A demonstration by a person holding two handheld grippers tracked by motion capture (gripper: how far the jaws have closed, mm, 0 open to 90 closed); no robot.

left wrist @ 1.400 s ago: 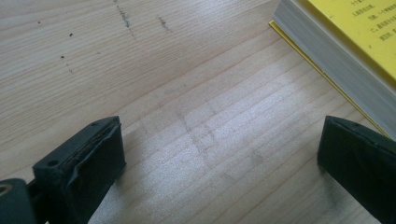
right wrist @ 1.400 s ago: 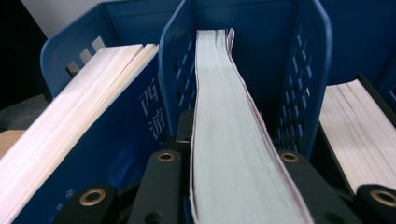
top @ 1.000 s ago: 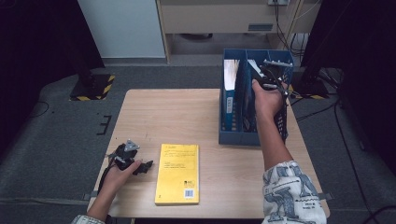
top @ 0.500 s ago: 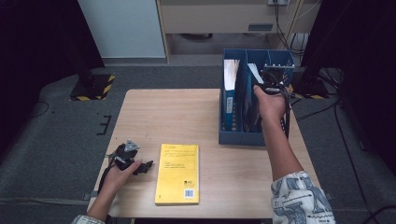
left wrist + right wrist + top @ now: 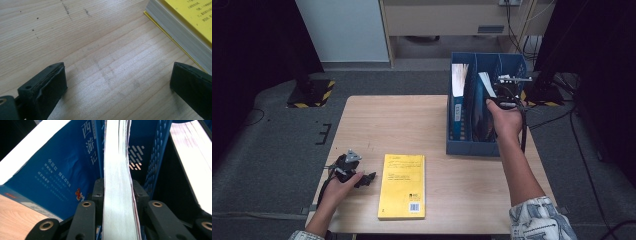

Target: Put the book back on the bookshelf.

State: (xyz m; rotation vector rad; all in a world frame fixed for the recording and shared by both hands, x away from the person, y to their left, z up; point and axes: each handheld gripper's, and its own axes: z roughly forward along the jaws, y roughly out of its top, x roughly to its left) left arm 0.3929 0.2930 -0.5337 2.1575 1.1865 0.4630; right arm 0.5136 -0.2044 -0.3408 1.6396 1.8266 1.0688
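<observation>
Lab or studio setting: wooden table (image 5: 412, 125) sitting on grey carpet (image 5: 272, 145), black curtains hanging either side, hazard-striped stand base (image 5: 312, 93), cables (image 5: 582, 135) trailing.

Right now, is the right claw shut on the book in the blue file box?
Shut: the right claw presses both jaws against the book standing in the blue file box.

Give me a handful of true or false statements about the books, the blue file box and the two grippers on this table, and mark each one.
1. The yellow paperback book lies flat on the wooden table. True.
2. The right gripper has its jaws closed on a book's white page edge inside the blue plastic file box. True.
3. The left gripper grips the yellow book. False: its jaws are open over bare wood, the book beside them.
4. The blue file box stands at the table's left end. False: it stands at the right.
</observation>
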